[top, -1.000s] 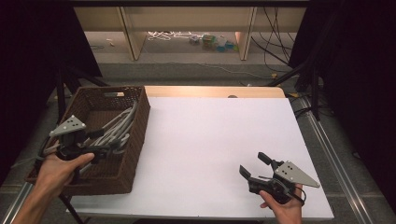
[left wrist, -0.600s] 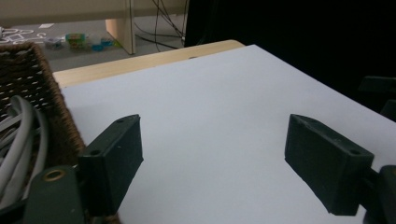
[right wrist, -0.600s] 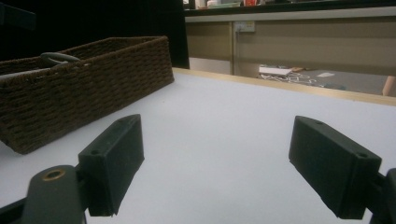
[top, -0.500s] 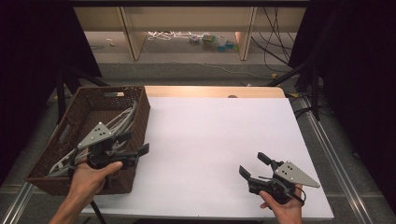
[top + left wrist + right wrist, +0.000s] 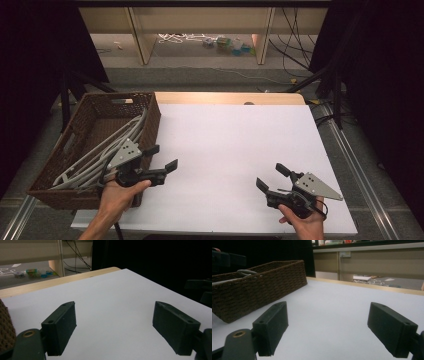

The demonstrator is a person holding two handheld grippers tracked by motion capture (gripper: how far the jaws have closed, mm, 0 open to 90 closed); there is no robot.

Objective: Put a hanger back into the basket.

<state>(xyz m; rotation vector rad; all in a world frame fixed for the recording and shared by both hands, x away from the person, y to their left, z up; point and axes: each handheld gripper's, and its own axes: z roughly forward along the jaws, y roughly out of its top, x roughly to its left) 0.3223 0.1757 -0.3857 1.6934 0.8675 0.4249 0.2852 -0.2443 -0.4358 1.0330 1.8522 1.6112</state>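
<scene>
Left hand-held gripper (image 5: 162,157) hangs with jaws spread wide and empty, just right of the brown wicker basket (image 5: 85,130) at the worktop's (image 5: 235,145) near-left, grey hangers (image 5: 102,152) lying inside. Right hand-held gripper (image 5: 270,177) sits near-right, jaws likewise apart, nothing between. No readable writing shows anywhere.

The white counter (image 5: 235,145) lies open right of the wicker basket (image 5: 150,117), between the left tool (image 5: 162,157) and right tool (image 5: 270,177). The basket wall blocks passage leftward; grey hangers (image 5: 100,155) occupy its interior.
</scene>
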